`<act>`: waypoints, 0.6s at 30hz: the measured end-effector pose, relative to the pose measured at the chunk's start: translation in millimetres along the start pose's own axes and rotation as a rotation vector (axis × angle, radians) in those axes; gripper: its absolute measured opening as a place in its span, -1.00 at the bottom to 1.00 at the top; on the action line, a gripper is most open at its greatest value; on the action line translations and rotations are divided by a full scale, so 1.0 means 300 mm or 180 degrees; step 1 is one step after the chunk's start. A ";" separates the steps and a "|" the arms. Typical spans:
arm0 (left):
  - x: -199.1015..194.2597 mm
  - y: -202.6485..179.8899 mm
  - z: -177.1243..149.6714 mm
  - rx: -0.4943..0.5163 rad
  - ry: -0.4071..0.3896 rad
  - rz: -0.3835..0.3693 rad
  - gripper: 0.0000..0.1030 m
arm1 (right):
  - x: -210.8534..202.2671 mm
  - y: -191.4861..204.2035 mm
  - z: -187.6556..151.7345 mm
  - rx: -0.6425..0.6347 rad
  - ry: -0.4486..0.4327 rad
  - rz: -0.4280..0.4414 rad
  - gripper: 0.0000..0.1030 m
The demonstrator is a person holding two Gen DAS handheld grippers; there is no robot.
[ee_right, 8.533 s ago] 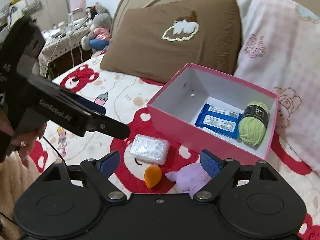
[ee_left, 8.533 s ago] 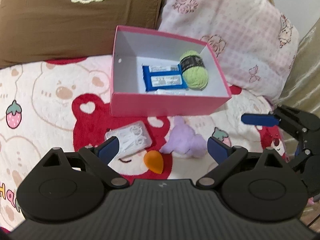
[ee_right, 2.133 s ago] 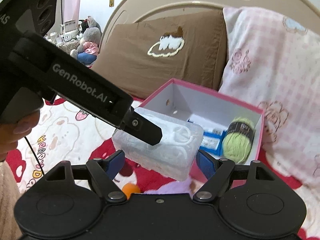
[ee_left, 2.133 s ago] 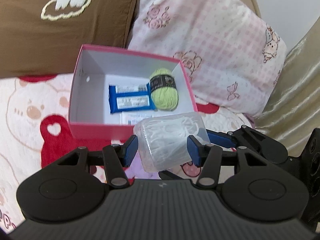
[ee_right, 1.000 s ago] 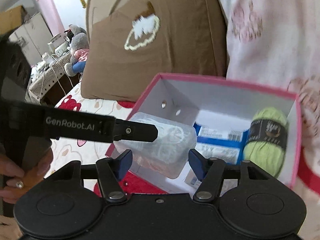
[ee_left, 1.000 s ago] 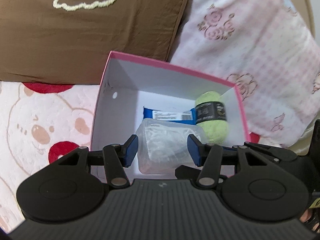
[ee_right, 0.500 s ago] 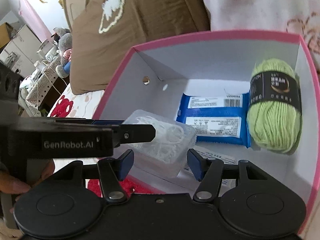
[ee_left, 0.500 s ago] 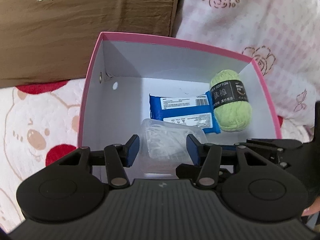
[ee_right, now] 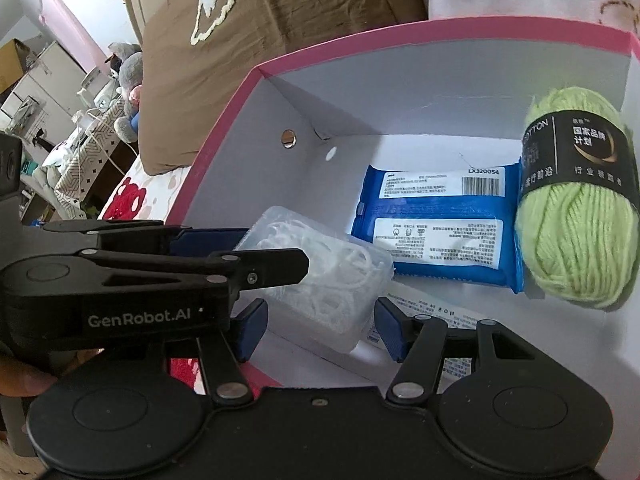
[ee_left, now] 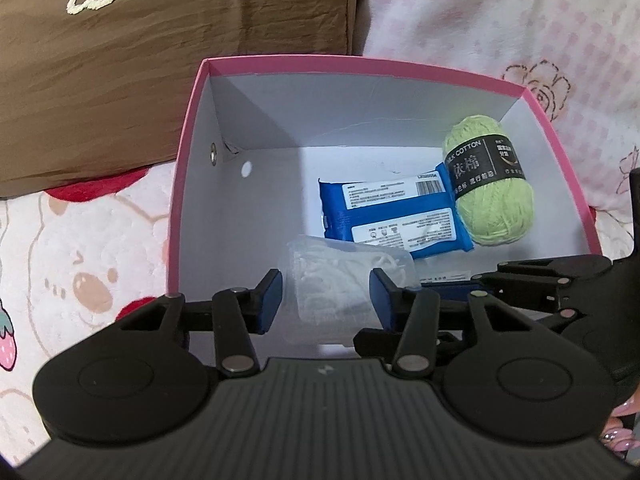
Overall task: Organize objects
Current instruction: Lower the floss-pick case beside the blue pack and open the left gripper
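A: Where is the clear plastic box (ee_left: 348,280) sitting?

B: It is hanging low inside the pink box (ee_left: 360,65), at the near left, just beside the blue packet (ee_left: 392,216). The green yarn (ee_left: 492,200) is lying at the far right.

A: What are the tools doing?

B: The left gripper (ee_left: 326,300) is clamping the clear box. Its jaws have just been closing, with the box between them and the pads pressing its sides. The right gripper (ee_right: 320,330) is straddling the near corner. I cannot tell whether its pads are touching the box.

A: How is it going to handle?

B: I am guessing it is light. It looks like thin, slick plastic that is likely flexing under a squeeze, with loose white picks rattling inside. Taking it across the short sides near the lid rim seems safest, and gently, because the lid could pop.

A: Is anything hidden?

B: The left gripper's finger is covering the top of the box in the right wrist view. The underside is out of sight, so I cannot tell whether it is resting on the floor of the pink box. A flat white pack (ee_right: 424,308) is mostly hiding under the other things, and its print is too small to read.
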State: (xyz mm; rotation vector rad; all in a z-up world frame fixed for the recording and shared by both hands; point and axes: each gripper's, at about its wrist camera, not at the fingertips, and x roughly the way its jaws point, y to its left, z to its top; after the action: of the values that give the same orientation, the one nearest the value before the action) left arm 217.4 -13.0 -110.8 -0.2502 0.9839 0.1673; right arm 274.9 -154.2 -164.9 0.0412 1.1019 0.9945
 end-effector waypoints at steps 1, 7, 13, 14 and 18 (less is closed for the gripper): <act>-0.001 0.000 0.000 0.0007 0.0004 0.0009 -0.12 | 0.002 0.000 0.002 -0.0002 0.0005 0.0011 0.24; 0.002 0.008 0.002 0.0033 0.0016 0.0144 -0.12 | 0.019 0.004 0.008 -0.0027 0.0046 0.0049 0.15; 0.001 0.014 -0.001 0.0055 0.0017 0.0202 -0.12 | 0.046 0.001 0.008 0.0039 0.0079 0.0020 -0.14; 0.002 0.013 -0.003 0.0062 0.0009 0.0220 -0.12 | 0.050 -0.003 0.006 0.0062 0.0090 0.0018 -0.17; 0.003 0.012 -0.004 0.0072 0.0002 0.0205 -0.12 | 0.048 -0.001 0.001 0.0077 0.0089 -0.0003 -0.24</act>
State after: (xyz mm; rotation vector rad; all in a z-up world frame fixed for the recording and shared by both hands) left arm 215.9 -9.8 -112.7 -0.1981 0.9945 0.2148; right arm 276.6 -144.4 -175.5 0.0467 1.1393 0.9835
